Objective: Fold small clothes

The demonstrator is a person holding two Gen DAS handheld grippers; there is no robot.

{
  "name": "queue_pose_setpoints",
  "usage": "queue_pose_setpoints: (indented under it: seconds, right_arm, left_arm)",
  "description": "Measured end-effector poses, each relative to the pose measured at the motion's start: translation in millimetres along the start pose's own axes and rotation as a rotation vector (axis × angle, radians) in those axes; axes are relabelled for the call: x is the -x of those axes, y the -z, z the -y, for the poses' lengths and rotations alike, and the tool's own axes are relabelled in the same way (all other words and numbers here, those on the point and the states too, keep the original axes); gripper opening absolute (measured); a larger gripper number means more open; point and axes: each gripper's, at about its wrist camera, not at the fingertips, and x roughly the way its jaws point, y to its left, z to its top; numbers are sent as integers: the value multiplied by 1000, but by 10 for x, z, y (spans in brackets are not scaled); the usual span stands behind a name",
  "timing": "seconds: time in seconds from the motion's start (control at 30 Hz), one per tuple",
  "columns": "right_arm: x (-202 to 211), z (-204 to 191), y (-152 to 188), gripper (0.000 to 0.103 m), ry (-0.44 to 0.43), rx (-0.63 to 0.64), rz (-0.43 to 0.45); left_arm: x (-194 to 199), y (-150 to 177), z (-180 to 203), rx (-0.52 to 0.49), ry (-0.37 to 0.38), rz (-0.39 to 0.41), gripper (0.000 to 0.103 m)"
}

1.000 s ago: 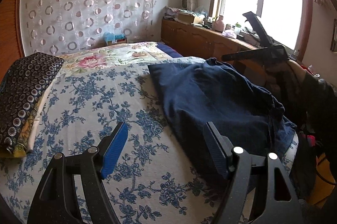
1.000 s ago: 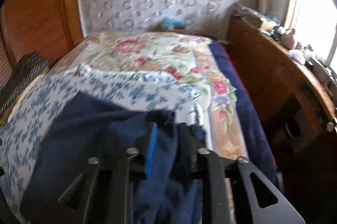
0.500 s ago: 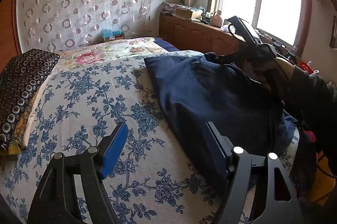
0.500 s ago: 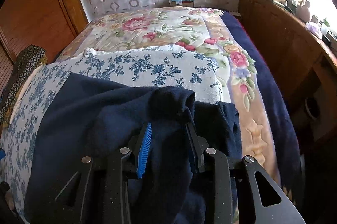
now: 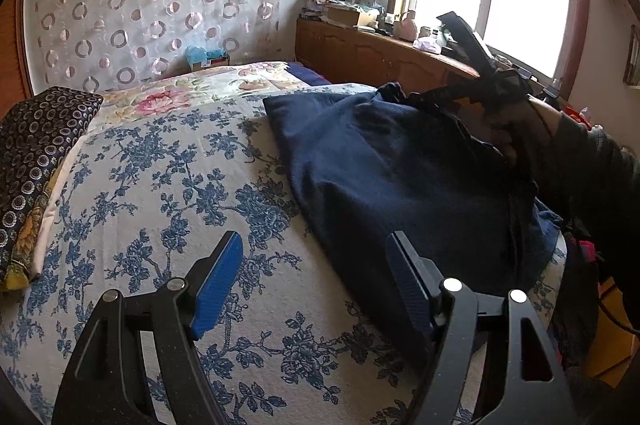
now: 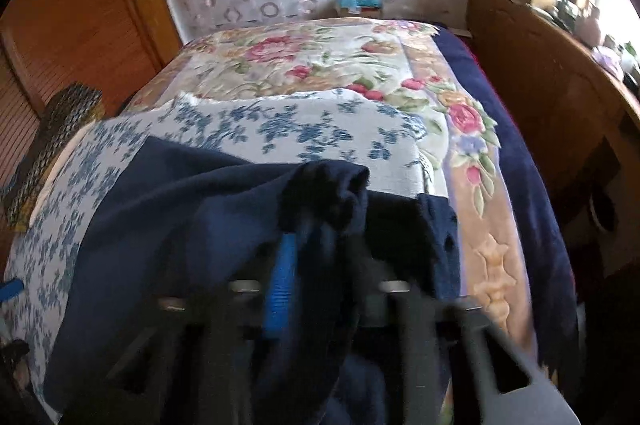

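The navy garment [image 5: 384, 165] is soft, matt knit cloth with a slightly fuzzy nap. Under it the bed cover [image 5: 168, 185] is a woven, faintly textured cotton-like cloth, matt, printed with blue flowers. The left tool [image 5: 316, 281] has matt black plastic arms, ribbed blue pads and shiny metal screw heads. The cabinet [image 5: 360, 57] by the window is smooth, lightly glossy wood. The wall curtain [image 5: 160, 5] is sheer cloth.

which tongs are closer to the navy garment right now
Right. The right tongs have just closed and pinch a bunched fold of the navy garment. The left tongs hang open at its near edge, gripping nothing.
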Motion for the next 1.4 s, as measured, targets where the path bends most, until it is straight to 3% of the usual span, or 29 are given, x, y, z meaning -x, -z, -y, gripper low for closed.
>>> queue_pose_setpoints:
  seconds: [0.1, 0.2, 0.3, 0.4, 0.43, 0.5, 0.67, 0.77, 0.93, 1.07, 1.27, 1.33, 1.37, 1.4]
  right_arm:
    - [172, 42, 15, 3, 14, 6, 56]
    - [445, 208, 21, 3, 76, -64, 126]
    - [548, 363, 68, 3, 145, -120, 131]
    - [481, 384, 120, 4, 157, -104, 90]
    - [464, 369, 142, 8, 176, -85, 78]
    - [483, 308, 151, 29, 211, -57, 67]
    - [796, -32, 491, 33, 178, 12, 117]
    - [1005, -221, 873, 33, 138, 45, 135]
    - [1125, -369, 1361, 33, 73, 52, 95]
    - [1127, -397, 1537, 33, 65, 65, 55]
    - [974, -346, 1542, 33, 79, 43, 5]
    - [998, -333, 1584, 24, 73, 56, 3]
    - [1031, -369, 1570, 11, 62, 63, -2]
    - [1046, -363, 1588, 6, 51, 69, -9]
  left_arm:
    - [-13, 5, 14, -5, 1, -8, 75]
    - [-21, 11, 44, -15, 2, -17, 75]
    - [-50, 23, 78, -24, 9, -35, 75]
    - [-84, 40, 102, -33, 11, -52, 75]
    - [-87, 45, 113, -38, 8, -55, 75]
    - [-76, 45, 124, -44, 4, -52, 75]
    - [-49, 50, 151, -48, 12, -51, 75]
    - [-59, 69, 189, -57, 20, -59, 75]
    - [-88, 81, 204, -59, 27, -74, 75]
    - [-97, 90, 216, -59, 35, -83, 75]
    - [-139, 113, 230, -61, 49, -107, 75]
    - [-144, 112, 235, -62, 50, -110, 75]
    - [-146, 113, 239, -63, 50, -111, 75]
    - [-149, 115, 240, -64, 51, -112, 75]
